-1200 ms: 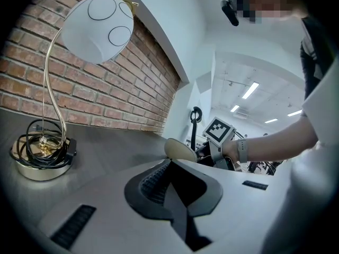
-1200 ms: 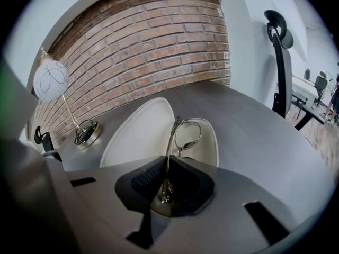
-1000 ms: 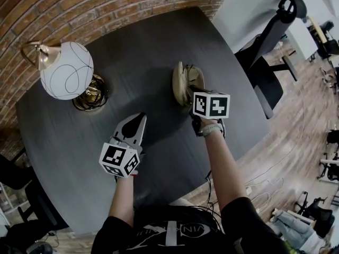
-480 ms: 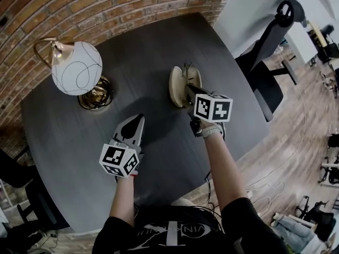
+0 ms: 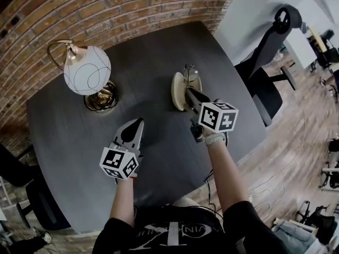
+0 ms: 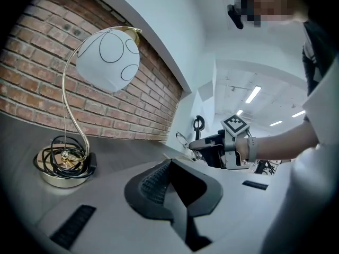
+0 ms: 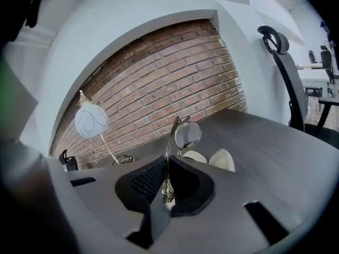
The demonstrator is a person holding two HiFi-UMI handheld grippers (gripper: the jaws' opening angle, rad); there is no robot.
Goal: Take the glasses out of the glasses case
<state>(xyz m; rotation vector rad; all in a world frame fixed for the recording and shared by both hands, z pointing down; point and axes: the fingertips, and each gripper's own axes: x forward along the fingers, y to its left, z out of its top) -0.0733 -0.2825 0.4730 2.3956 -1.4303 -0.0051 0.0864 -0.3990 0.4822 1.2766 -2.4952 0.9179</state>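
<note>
The cream glasses case (image 5: pixel 179 90) lies open on the dark round table (image 5: pixel 74 142); its two halves (image 7: pixel 214 159) show just beyond my right jaws. My right gripper (image 5: pixel 190 96) is shut on the gold-framed glasses (image 7: pixel 170 157) and holds them upright above the case, with one round lens (image 7: pixel 187 135) sticking up. From the left gripper view the glasses (image 6: pixel 183 140) hang at the tip of the right gripper (image 6: pixel 198 143), off the table. My left gripper (image 5: pixel 137 123) hovers over the table to the left of the case, its jaws together and empty (image 6: pixel 170 165).
A white globe lamp (image 5: pixel 87 70) on a curved gold stem stands at the table's back left, its brass base (image 5: pixel 100 97) wound with black cord. A brick wall (image 5: pixel 106 4) runs behind. A black office chair (image 5: pixel 267 52) stands beyond the table's right edge.
My right gripper has lifted with the glasses, drawing them up out of the open case. The left gripper has drifted only slightly.
</note>
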